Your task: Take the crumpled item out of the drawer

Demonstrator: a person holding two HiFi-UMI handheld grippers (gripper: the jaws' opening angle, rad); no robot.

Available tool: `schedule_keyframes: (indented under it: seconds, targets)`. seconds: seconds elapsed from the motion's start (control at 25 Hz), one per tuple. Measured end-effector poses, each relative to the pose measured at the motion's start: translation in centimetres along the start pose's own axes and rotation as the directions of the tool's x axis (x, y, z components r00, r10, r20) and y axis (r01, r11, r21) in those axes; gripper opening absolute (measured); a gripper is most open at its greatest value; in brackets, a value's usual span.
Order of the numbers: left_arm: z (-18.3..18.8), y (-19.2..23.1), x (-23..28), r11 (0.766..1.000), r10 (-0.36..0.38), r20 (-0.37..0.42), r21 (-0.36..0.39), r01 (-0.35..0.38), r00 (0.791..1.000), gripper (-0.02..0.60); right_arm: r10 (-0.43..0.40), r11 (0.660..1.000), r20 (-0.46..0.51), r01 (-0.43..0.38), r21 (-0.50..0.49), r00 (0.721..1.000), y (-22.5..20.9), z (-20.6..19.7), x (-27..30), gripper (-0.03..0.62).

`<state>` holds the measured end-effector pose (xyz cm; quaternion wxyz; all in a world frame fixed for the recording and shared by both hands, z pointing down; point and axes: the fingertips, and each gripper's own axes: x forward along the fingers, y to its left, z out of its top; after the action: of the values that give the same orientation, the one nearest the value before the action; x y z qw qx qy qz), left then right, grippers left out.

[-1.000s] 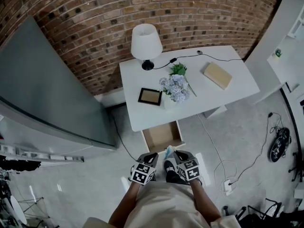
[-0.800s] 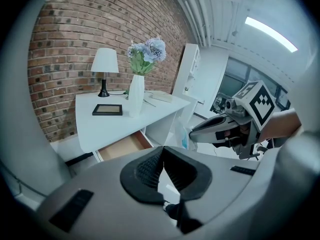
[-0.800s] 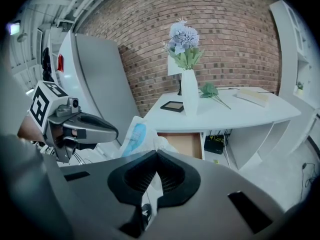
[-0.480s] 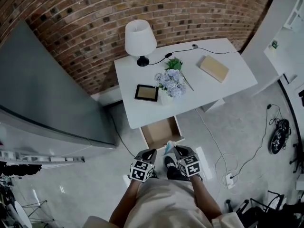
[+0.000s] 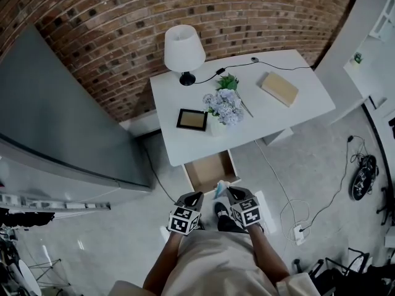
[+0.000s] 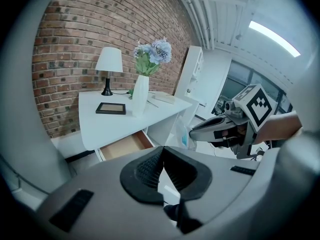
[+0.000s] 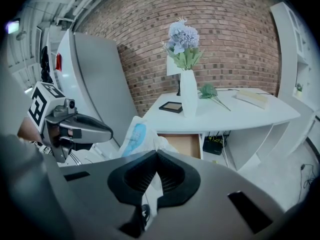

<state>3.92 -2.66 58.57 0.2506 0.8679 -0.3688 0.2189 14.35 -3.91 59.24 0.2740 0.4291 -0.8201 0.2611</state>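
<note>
Head view from my end: the brick wall (image 5: 123, 29) fills the top, and a big grey cabinet (image 5: 55, 122) leans in from the left. A white table (image 5: 284, 113) stands against the wall. Its drawer (image 5: 210, 170) is pulled out towards the person, and I can see its wooden bottom.

On the tabletop I see a white-shaded lamp (image 5: 184, 49) at the back left. A white vase of pale blue flowers (image 5: 223, 106) stands near the middle. A dark picture frame (image 5: 192, 119) lies flat just to its left, and a tan book (image 5: 279, 88) lies off to the right. A black cable (image 5: 265, 74) runs along the back edge.

Both claws sit low in the frame, just in front of the drawer and side by side. In the right gripper view, the right gripper (image 7: 156, 151) has its jaws pinched tight. They are clamped on the crumpled item (image 7: 134, 136), a white plastic wrapper with a blue patch that sticks up past the tips. The wrapper is out of the drawer, in the air in front of the drawer's open end, and it shows between the two claws from above.

In the left gripper view, the left gripper (image 6: 163, 148) has its jaw tips pressed together. I see nothing between them.
</note>
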Motion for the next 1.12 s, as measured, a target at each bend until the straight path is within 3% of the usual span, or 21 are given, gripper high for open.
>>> schedule_keyframes:
  seconds: [1.12]
  targets:
    - [-0.8, 0.7, -0.6, 0.999, 0.025, 0.003, -0.035, -0.025, 1.000, 0.017, 0.005, 1.000, -0.052, -0.005, -0.015, 0.999, 0.5, -1.6, 0.2, 0.026]
